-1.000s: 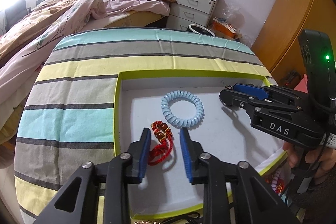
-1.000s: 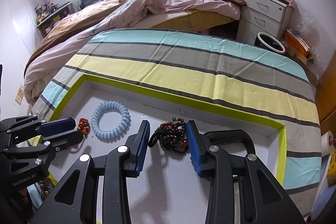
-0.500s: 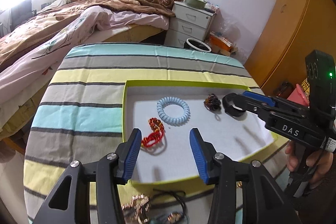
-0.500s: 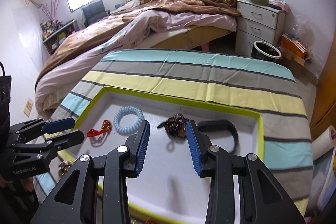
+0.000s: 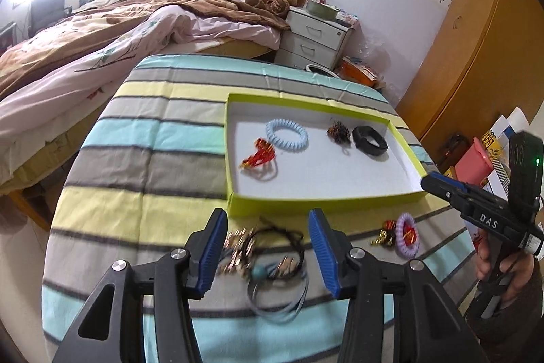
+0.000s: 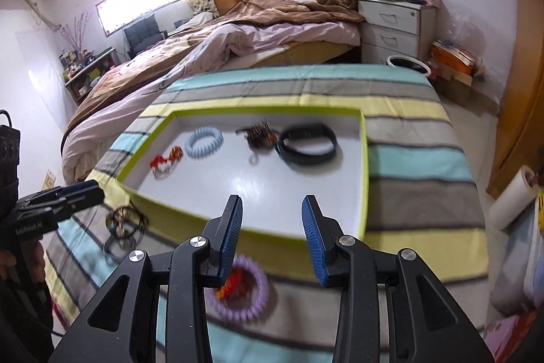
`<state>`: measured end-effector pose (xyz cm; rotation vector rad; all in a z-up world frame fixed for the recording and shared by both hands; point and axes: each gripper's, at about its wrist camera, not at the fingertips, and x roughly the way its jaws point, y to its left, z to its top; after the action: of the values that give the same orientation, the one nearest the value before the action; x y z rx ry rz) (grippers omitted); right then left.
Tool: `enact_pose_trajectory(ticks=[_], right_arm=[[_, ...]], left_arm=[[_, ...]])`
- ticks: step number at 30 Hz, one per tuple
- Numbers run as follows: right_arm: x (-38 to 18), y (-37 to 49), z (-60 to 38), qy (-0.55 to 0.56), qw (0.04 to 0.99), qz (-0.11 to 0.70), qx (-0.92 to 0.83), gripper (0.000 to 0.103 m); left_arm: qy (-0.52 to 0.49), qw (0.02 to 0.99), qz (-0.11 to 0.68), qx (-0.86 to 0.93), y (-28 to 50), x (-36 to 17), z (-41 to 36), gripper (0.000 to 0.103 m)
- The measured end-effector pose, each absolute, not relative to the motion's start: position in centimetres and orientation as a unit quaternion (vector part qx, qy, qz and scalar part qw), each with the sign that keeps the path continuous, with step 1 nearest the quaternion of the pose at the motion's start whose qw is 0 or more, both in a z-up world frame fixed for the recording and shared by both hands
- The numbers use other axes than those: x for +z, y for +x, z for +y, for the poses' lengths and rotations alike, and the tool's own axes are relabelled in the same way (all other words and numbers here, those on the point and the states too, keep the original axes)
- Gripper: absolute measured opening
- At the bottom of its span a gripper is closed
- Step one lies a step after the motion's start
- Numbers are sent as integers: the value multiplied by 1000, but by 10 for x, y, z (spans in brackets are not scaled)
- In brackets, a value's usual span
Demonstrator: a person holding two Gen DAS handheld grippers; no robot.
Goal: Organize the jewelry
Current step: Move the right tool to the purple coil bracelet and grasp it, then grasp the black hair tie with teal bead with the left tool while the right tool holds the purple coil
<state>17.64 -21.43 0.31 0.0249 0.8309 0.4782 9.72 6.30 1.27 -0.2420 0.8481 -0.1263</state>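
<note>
Left wrist view gives us our left gripper (image 5: 268, 247), ribbed blue pads opening over a blurred tangle of dark cords and beads (image 5: 268, 256) on the striped cloth (image 5: 142, 165), nothing pinched. At twelve o'clock sits the shallow lime-edged tray (image 5: 234, 203): a red knotted charm (image 5: 260, 157), coiled pale-blue band (image 5: 286, 135), brown bead cluster (image 5: 338, 132), smooth black band (image 5: 370, 145). Our right gripper (image 6: 272, 240) stands spread and empty above a coiled lilac band (image 6: 251, 295)
</note>
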Motion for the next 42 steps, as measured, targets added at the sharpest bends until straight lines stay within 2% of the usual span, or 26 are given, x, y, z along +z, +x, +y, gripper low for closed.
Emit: enact_pose_trajectory(ticks=[22,23,25,27,28,42], right_arm=[[-40,148,-211,-15,861,449,241,37],[-40,148,-210,-17,861,449,240,35],[-40,146,-210,-21,861,448,240,19],[-40,145,-210,-20,860,450,241,17],[-40,145,-211,-17,859,450,245,11],[-25,136,-233,54,868,428,246,10]], left_arm=[[-131,895,424,-43,53,-5,78,49],[-131,895,424,-42,52,-5,79,49],[-131,895,425,-42,51,-6,81,49],[-132,894,427,-40,49,-8,83,49],[-133,893,427,-39,48,-9,84,49],[-131,885,444,-46,53,-21,80,49]])
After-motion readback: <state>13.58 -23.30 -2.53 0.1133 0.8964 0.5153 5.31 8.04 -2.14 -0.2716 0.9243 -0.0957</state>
